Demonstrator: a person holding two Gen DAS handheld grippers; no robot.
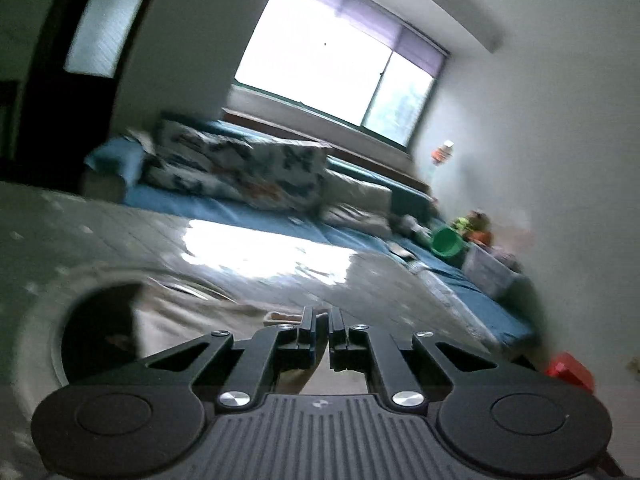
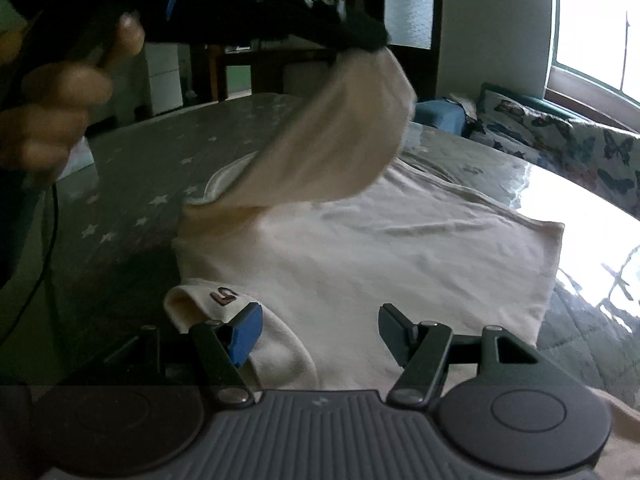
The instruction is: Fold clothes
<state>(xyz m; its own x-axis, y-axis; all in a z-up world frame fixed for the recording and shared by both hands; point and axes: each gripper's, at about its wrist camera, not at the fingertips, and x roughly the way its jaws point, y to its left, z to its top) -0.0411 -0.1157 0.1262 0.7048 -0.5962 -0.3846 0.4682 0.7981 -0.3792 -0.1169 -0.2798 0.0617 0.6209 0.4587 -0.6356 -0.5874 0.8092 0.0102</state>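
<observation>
Shirt: a cream shirt [image 2: 400, 264] lies spread out on the bed [image 2: 132, 184], near the middle of it, and its far corner points toward the window side.
Bed cover: grey with small white stars; it shines where the light hits it.
Left claw: the left claw [image 1: 322, 330] has its two fingers almost together, and a bit of cream cloth shows between them. In the right wrist view this claw [image 2: 360, 38] is up high and holds one sleeve [image 2: 340, 136] of the shirt in the air.
Hand: a hand [image 2: 60, 96] holds the left claw from the left side; it looks blurry.
Right claw: the right claw [image 2: 320, 326] is wide apart and holds nothing. It sits low over the near edge of the shirt.
Other sleeve: a folded cuff with a small dark mark [image 2: 224, 296] lies just beside the blue pad [image 2: 246, 332] of the right claw.
In the way: the lifted sleeve hides part of the shirt's collar end.
Around: a butterfly pillow [image 1: 240, 168] lies past the far edge of the bed on a blue mat [image 1: 256, 216]. A green bowl [image 1: 446, 242] and a clear box [image 1: 490, 272] stand by the wall. A bright window [image 1: 332, 68] is behind them.
</observation>
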